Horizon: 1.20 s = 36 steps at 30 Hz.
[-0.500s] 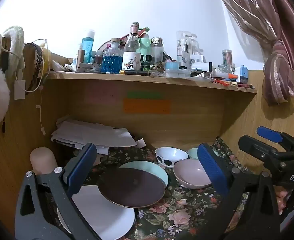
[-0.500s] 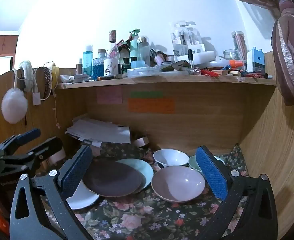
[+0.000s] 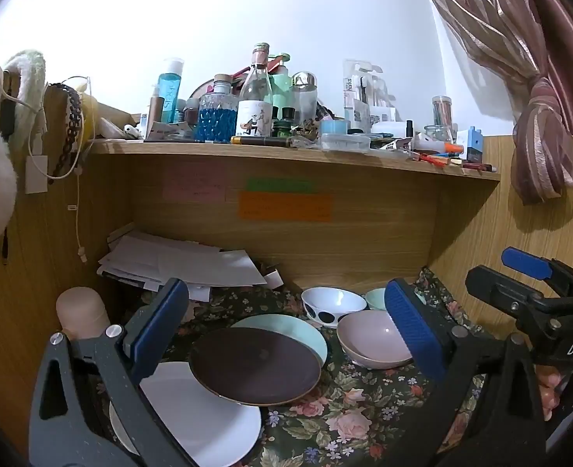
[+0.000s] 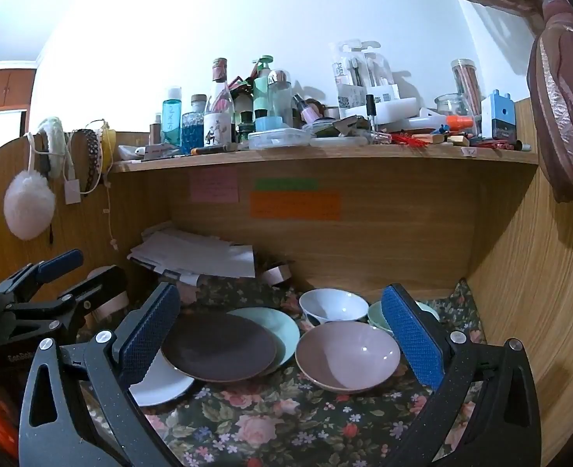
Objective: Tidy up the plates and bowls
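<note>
On the floral cloth (image 3: 348, 424) a dark brown plate (image 3: 255, 366) overlaps a white plate (image 3: 197, 428) and a mint plate (image 3: 298, 329). To the right sit a pink bowl (image 3: 376, 340), a white bowl with black dots (image 3: 331, 303) and a mint bowl (image 3: 376, 297). My left gripper (image 3: 286, 330) is open and empty above the plates. My right gripper (image 4: 282, 334) is open and empty, in front of the brown plate (image 4: 218, 346) and pink bowl (image 4: 347, 356). The right gripper also shows at the right of the left wrist view (image 3: 535, 288).
A wooden shelf (image 3: 294, 155) crowded with bottles hangs above the nook. A paper stack (image 3: 177, 262) lies at the back left. A beige cylinder (image 3: 82, 311) stands at the left. Wooden walls close both sides; a curtain (image 3: 547, 144) hangs at right.
Both grippers have drifted only slightly; the dishes have not moved and both jaws remain open.
</note>
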### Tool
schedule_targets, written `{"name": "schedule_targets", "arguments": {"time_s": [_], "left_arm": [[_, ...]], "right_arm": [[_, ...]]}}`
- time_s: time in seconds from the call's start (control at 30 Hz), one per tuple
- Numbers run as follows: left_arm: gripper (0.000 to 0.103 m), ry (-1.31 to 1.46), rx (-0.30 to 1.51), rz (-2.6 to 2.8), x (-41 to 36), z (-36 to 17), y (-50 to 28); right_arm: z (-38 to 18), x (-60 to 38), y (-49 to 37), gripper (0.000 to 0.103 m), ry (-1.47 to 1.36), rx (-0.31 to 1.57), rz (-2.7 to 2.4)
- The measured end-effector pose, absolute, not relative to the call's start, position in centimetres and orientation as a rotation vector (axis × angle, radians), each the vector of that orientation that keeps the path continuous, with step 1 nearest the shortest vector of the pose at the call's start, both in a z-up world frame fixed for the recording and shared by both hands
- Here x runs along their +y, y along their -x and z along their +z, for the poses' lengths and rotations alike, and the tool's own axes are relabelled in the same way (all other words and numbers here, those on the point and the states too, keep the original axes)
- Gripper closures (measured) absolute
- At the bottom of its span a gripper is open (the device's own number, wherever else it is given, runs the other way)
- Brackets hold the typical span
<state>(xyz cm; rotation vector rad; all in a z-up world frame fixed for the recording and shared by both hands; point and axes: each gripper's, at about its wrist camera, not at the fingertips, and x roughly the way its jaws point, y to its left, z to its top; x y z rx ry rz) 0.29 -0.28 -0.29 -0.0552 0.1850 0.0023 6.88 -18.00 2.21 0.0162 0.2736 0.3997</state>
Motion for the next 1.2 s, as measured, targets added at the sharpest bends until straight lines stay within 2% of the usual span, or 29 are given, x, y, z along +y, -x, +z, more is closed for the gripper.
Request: {"name": "schedule_targets", "arguments": {"time_s": [1.2], "left_arm": [[0.000,0.056,0.176,-0.006,-0.90,0.06,-0.17]], "right_arm": [[2.13,-17.89,-6.85,0.000,-0.035,0.277,0.407]]}}
